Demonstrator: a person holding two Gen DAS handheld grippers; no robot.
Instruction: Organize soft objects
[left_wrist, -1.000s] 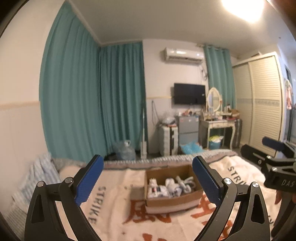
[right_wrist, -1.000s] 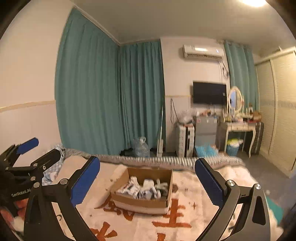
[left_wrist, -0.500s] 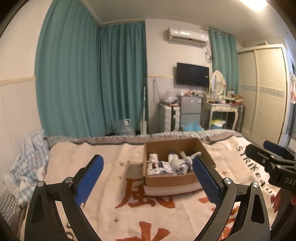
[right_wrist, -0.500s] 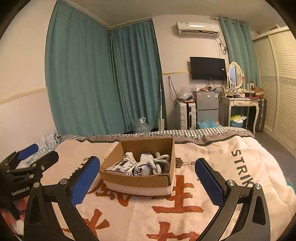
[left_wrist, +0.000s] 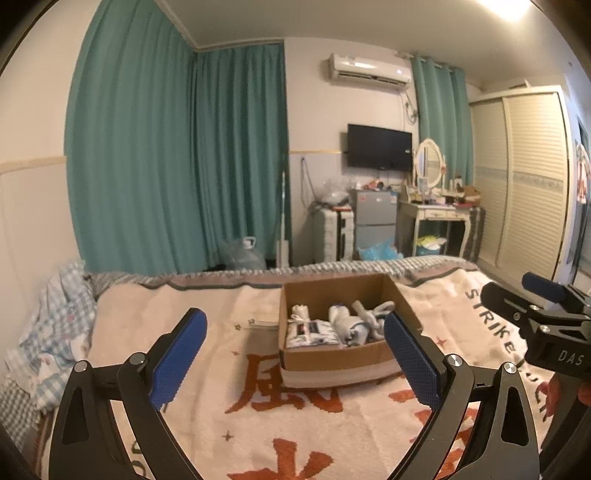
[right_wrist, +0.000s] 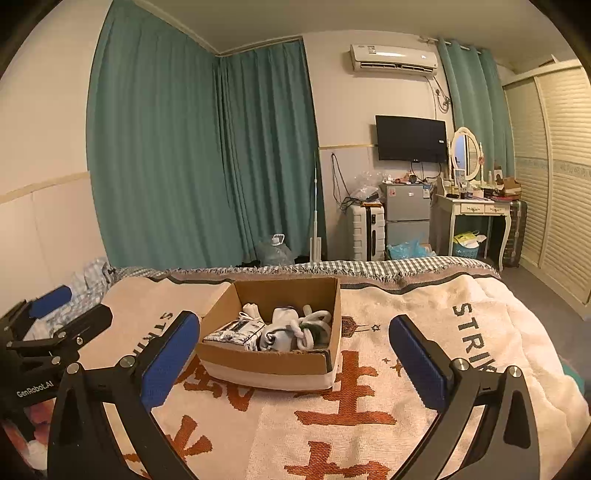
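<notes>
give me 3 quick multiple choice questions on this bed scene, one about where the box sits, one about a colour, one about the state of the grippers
1. Where does the cardboard box sit?
A. on the blanket on the bed
B. on the dressing table
C. on the floor by the curtains

2. What colour are the pads on the gripper fingers?
A. red
B. blue
C. green

3. What state are the left gripper and right gripper in?
A. both shut on socks
B. one open, one shut
C. both open and holding nothing

Answers:
1. A, the box rests on the cream blanket with orange characters.
2. B, the pads show blue in both wrist views.
3. C, each pair of fingers stands wide apart, and the rolled socks lie in the box.
</notes>
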